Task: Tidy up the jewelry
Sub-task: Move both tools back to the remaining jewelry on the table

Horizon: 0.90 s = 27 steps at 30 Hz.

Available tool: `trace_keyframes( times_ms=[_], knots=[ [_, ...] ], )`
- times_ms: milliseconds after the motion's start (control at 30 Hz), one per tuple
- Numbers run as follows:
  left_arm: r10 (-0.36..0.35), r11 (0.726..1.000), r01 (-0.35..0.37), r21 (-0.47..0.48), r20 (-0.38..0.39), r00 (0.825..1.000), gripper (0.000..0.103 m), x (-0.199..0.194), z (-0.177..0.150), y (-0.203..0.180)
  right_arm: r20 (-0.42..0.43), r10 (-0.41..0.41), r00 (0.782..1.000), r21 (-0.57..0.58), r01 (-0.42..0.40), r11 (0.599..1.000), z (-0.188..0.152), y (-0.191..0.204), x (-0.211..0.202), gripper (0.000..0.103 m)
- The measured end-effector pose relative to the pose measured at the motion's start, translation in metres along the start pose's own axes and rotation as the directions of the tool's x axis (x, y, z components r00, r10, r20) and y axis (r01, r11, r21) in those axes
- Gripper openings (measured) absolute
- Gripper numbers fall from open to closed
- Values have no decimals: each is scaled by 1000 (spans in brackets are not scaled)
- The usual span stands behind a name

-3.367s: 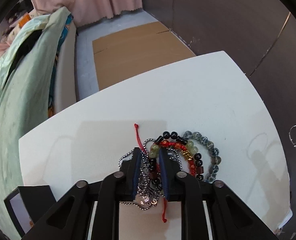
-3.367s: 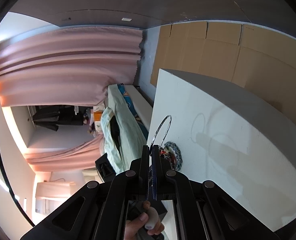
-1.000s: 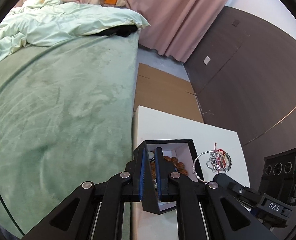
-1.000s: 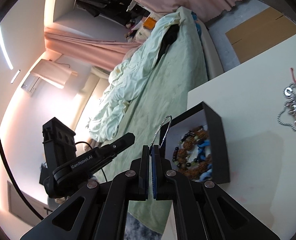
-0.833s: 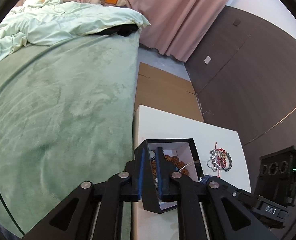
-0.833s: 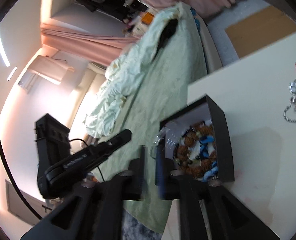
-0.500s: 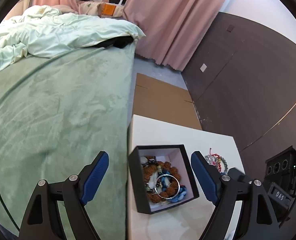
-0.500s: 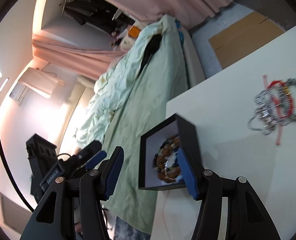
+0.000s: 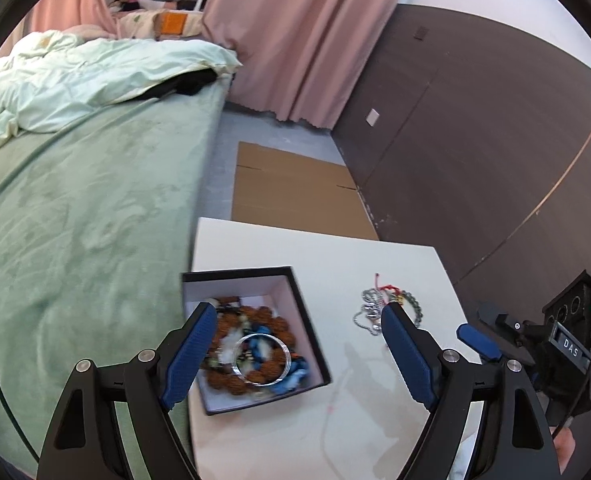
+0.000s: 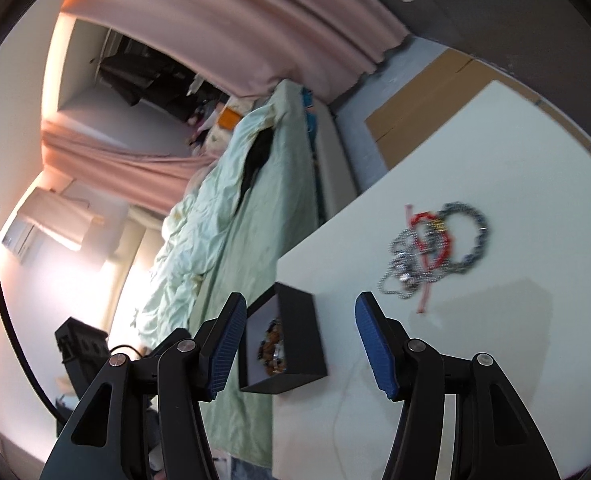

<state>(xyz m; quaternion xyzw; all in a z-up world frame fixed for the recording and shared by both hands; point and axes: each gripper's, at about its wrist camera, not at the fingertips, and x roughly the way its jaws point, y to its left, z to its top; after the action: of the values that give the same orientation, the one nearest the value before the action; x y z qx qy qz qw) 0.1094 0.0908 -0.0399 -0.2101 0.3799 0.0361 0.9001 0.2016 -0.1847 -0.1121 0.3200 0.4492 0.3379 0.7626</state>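
A black box [image 9: 299, 320] with a white lining sits at the white table's [image 9: 375, 260] left edge. It holds brown and blue bead bracelets and a silver bangle [image 9: 260, 358] on top. A tangle of jewelry [image 9: 387, 306], with a silver chain, red cord and grey-green beads, lies on the table right of the box. My left gripper [image 9: 295, 354] is open above the box. My right gripper [image 10: 299, 346] is open and empty above the table; the box [image 10: 295, 344] and the tangle [image 10: 435, 248] show beyond it.
A green-covered bed [image 9: 75, 208] runs along the table's left side. Flat cardboard [image 9: 295, 196] lies on the floor past the table. A dark wall [image 9: 475, 140] stands to the right. The right gripper's body [image 9: 535, 344] shows at the right of the left wrist view.
The right gripper opened and let the silver bangle drop into the box. The left gripper opened off the box wall. Both have drawn back and up.
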Motion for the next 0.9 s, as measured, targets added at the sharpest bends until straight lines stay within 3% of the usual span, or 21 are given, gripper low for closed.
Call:
trace_keyframes(
  times_ms=[200,333,433,567,900],
  knots=[
    [-30,999,30,28,-10,1000,85,13,-3,-25,6,-69,998,63,68,996,8,-27,-12,66],
    [-45,996,47,71,-32,998,85,25,-5,-44,3,-165,986,120,164,979,16,-45,-18,66],
    [-47,994,51,93,-46,998,78,33,-5,-57,-28,-222,975,178,223,958,22,-65,-21,66],
    [-27,991,40,131,-98,995,62,52,-4,-75,-42,-186,982,237,191,953,32,-80,-23,66],
    [34,991,-5,135,-219,975,53,107,-2,-109,-23,-176,984,257,176,950,42,-84,-34,66]
  ],
)
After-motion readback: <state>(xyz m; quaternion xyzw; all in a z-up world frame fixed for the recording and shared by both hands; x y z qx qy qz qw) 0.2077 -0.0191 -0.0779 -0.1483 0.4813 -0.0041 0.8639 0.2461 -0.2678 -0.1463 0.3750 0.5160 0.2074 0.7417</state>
